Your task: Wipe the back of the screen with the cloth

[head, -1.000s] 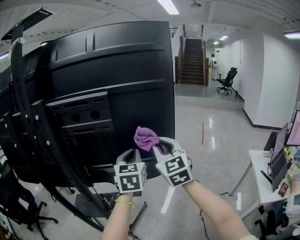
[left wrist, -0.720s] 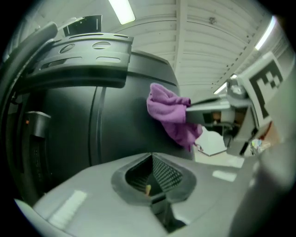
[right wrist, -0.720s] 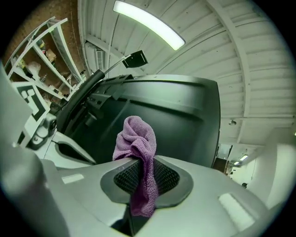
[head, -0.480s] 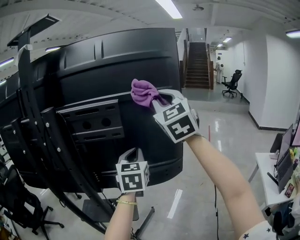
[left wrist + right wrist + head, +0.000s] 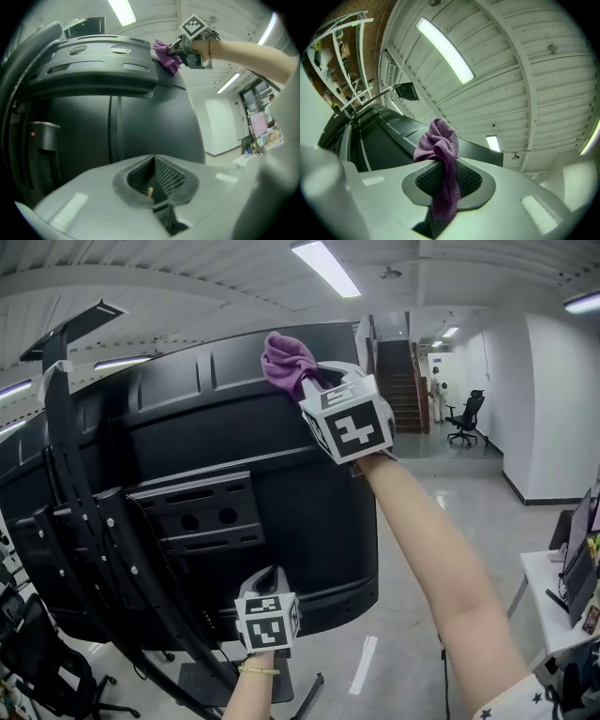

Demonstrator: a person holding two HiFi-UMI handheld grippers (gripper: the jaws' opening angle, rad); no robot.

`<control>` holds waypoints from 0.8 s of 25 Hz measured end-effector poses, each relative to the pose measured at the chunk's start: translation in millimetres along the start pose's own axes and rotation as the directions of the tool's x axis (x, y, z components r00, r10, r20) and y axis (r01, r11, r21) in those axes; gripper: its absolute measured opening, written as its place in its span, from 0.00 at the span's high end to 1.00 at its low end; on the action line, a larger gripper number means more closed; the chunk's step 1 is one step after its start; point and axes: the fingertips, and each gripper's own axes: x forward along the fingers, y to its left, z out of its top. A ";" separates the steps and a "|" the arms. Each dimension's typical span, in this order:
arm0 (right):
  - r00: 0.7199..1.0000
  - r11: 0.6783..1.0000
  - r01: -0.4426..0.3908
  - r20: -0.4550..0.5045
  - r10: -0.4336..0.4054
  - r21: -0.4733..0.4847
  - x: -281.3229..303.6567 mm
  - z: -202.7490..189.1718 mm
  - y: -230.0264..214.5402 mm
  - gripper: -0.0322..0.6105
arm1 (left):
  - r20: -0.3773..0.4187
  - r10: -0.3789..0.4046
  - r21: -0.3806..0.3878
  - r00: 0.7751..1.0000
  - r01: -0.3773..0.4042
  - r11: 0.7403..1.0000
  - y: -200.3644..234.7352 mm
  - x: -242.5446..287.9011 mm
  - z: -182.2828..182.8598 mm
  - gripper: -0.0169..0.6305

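The back of a large black screen [image 5: 234, 474] fills the left and middle of the head view, mounted on a black stand. My right gripper [image 5: 314, 381] is raised to the screen's upper right edge and is shut on a bunched purple cloth [image 5: 286, 357], which rests against the top of the panel. In the right gripper view the purple cloth [image 5: 439, 145] is pinched between the jaws in front of the screen's top edge [image 5: 393, 124]. My left gripper [image 5: 269, 579] hangs low near the screen's bottom edge, shut with nothing in it. The left gripper view looks up the screen's back [image 5: 117, 122] at the cloth [image 5: 165, 54].
A black mounting bracket [image 5: 192, 512] and slanted stand bars [image 5: 89, 540] cover the screen's left part. Beyond are a corridor with stairs [image 5: 405, 381], an office chair [image 5: 466, 418] and a desk [image 5: 567, 606] at the right edge. Black chairs [image 5: 47, 671] stand at lower left.
My right gripper has risen with the purple cloth from near the screen's lower edge up to its top right edge. The left gripper has stayed low.
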 end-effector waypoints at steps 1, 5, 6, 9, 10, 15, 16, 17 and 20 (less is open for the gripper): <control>1.000 1.000 -0.002 0.009 0.002 0.003 -3.4 1.4 1.7 0.86 | 0.006 0.001 -0.005 1.000 -0.001 1.000 1.8 -0.3 2.2 0.96; 0.997 0.998 -0.063 0.043 0.063 0.002 -36.0 -14.5 25.4 0.86 | 0.039 -0.004 0.001 0.999 0.004 1.000 -0.9 -7.4 9.5 0.96; 0.996 0.996 -0.083 0.044 0.082 0.016 -48.6 -26.2 34.2 0.86 | 0.046 -0.004 0.006 0.999 0.004 1.000 -2.2 -10.3 9.9 0.96; 0.993 0.986 -0.119 -0.002 0.120 0.114 -91.7 -85.0 67.1 0.86 | 0.060 -0.006 0.003 0.998 0.006 1.000 -5.7 -17.2 4.4 0.96; 0.991 0.982 -0.121 -0.031 0.127 0.145 -107.2 -110.3 80.1 0.86 | 0.065 -0.010 -0.003 0.998 0.010 1.000 -7.9 -18.2 0.4 0.96; 0.968 0.964 -0.109 -0.196 0.158 0.242 -178.6 -237.4 151.6 0.86 | 0.064 0.007 -0.056 0.998 -0.003 0.998 -13.5 -18.5 -29.9 0.96; 0.961 0.960 -0.106 -0.222 0.166 0.261 -190.3 -256.4 164.2 0.86 | 0.056 0.006 -0.060 0.998 -0.002 0.998 -15.4 -18.6 -36.6 0.96; 0.954 0.953 -0.102 -0.243 0.174 0.284 -200.9 -271.6 175.0 0.86 | 0.046 0.002 -0.061 0.999 0.001 0.998 -18.0 -18.7 -43.4 0.96; 0.941 0.931 -0.070 -0.286 0.182 0.359 -224.3 -297.5 194.5 0.86 | 0.014 -0.016 -0.066 1.000 0.017 0.998 -26.1 -19.3 -62.4 0.96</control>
